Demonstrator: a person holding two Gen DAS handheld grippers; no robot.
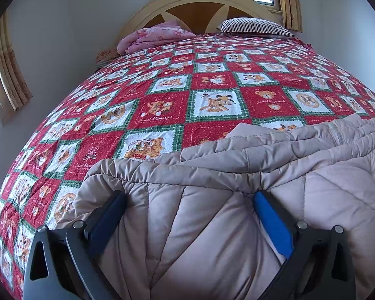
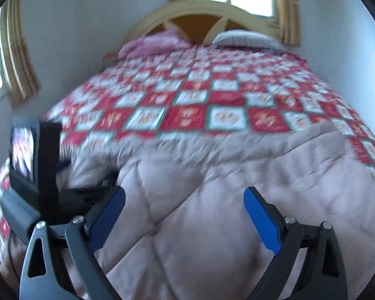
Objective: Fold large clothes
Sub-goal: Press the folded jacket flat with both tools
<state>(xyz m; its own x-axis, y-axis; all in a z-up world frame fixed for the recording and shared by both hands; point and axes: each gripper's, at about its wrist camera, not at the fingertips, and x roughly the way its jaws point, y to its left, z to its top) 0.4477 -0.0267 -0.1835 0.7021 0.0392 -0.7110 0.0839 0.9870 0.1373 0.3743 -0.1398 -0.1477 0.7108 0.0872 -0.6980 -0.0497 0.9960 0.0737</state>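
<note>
Beige quilted coat (image 1: 237, 200) lies on bed (image 1: 162, 95), near foot end. Looks puffy, soft, slippery shell, light but bulky. Left gripper (image 1: 190, 215) and right gripper (image 2: 185, 212): jaws wide open, above coat, holding nothing. Best hold probably at stitched seam or hem edge.

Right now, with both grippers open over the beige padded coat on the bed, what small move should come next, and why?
Probably close the left gripper on the coat's near edge. Both it and the right gripper are open with padded fabric between their fingers, so nothing is held, and folding needs a grip first.
</note>
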